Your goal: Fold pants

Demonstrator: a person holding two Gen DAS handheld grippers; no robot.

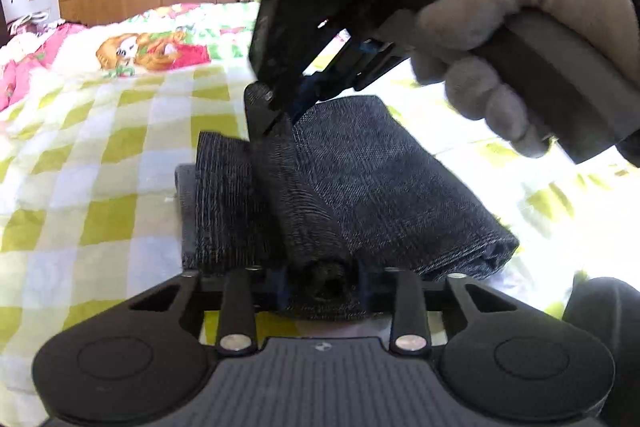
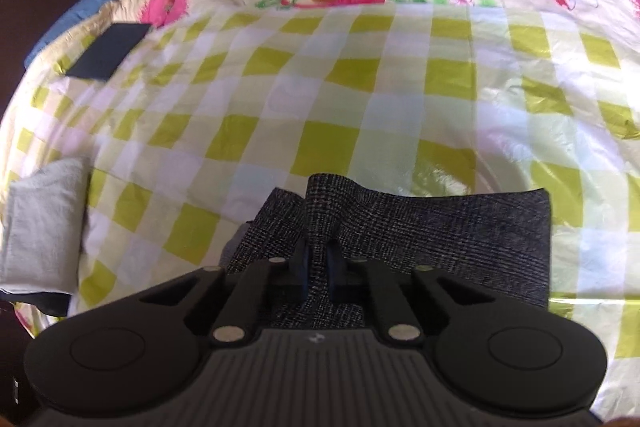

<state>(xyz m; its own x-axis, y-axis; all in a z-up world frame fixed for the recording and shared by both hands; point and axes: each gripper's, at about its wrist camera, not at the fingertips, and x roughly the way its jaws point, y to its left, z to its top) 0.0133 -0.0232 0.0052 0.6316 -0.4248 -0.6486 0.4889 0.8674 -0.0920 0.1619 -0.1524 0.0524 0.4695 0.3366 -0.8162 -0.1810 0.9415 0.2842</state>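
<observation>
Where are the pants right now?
The dark grey pants lie folded on the green-checked bedsheet, pinched between the left gripper and right gripper.

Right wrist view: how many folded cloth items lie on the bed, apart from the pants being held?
2. A grey folded cloth lies at the left edge of the bed; a dark folded piece lies farther back on the left. Others may be hidden outside the view.

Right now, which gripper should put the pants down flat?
Probably both together, with the left leading. The left gripper pinches a bunched roll at the near end of the pants; the right gripper pinches the same ridge at the far end. Neither is free to smooth.
</observation>
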